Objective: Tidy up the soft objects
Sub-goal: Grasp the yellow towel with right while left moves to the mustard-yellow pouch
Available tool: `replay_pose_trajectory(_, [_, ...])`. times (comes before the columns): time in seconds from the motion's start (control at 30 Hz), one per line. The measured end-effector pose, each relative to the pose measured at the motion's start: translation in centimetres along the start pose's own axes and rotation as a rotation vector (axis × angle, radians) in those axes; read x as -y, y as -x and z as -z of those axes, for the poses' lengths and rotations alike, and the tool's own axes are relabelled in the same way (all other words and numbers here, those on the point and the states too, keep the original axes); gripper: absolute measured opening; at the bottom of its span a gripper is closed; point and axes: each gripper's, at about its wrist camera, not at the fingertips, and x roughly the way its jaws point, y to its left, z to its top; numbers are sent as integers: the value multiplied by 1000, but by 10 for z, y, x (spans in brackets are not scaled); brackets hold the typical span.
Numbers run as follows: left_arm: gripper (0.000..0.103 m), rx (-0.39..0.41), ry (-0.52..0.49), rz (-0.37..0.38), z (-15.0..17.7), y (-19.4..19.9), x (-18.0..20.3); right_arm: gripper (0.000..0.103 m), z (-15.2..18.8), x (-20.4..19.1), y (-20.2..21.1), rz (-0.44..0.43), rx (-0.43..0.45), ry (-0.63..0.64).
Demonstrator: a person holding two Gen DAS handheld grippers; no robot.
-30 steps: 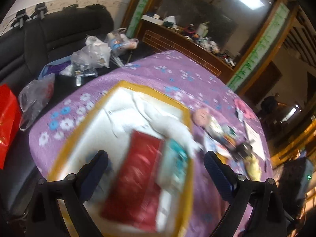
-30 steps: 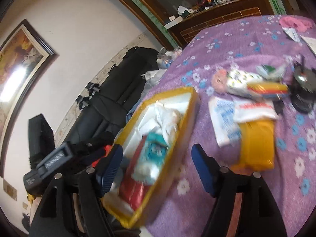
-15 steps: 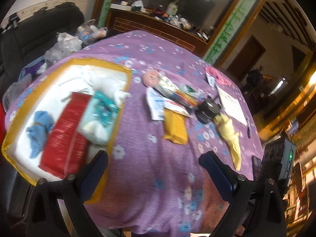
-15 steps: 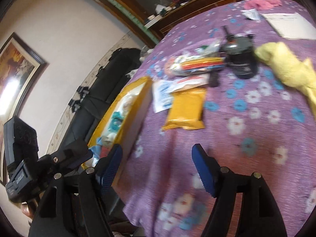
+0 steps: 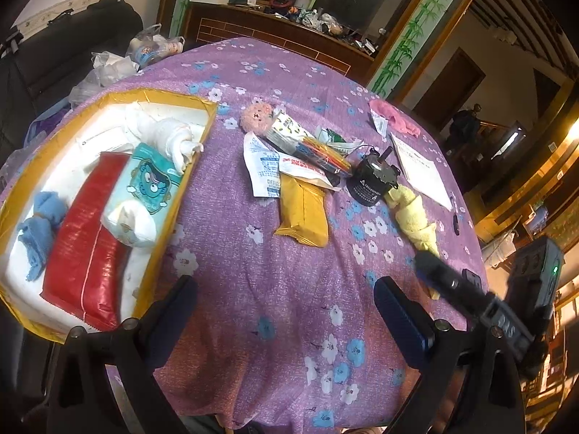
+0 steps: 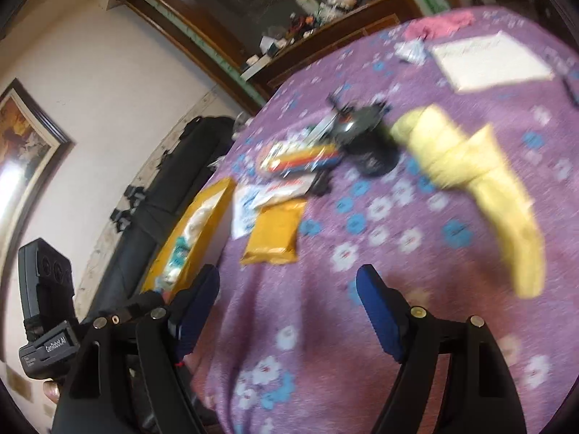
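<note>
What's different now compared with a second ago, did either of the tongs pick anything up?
No. Both tongs swung away from the yellow tray toward the clutter on the purple tablecloth. The right tongs have just been opening wider, with nothing between them, and now face the yellow cloth. The left tongs are open and empty too. Tray contents and table items lie unchanged.

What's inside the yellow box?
In the yellow box lie a red packet, a tissue pack with a cartoon face, a blue cloth and a white cloth. Whatever sits beneath them is covered.
</note>
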Motion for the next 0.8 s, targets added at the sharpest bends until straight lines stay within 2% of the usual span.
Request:
replay_pose_trajectory(0.1, [99, -8, 1, 10, 1, -4, 2, 77, -17, 5, 10, 168, 54, 52])
replay_pose_trajectory(0.2, [99, -24, -1, 11, 1, -9, 3, 77, -36, 17, 12, 256, 81, 61])
replay_pose_trajectory(0.37, [99, -26, -4, 13, 2, -12, 7, 77, -64, 38, -4, 316, 64, 83])
replay_pose_trajectory(0.43, [99, -29, -7, 11, 2, -12, 7, 77, -68, 51, -13, 369, 63, 70])
replay_pose_trajectory(0.53, [99, -31, -5, 4, 0, -15, 7, 77, -63, 69, -24, 349, 30, 14])
replay_pose_trajectory(0.6, [99, -35, -2, 2, -2, -19, 8, 76, -60, 70, -32, 349, 2, 22])
replay_pose_trajectory(0.63, [99, -36, -1, 0, -3, -22, 8, 75, -59, 67, -34, 380, 1, 46])
replay_pose_trajectory(0.7, [99, -41, -4, 0, -6, -28, 11, 62, -58, 62, -38, 422, -3, 75])
replay_pose_trajectory(0.8, [99, -42, -15, -4, -11, -37, 15, 55, -55, 59, -39, 436, -4, 90])
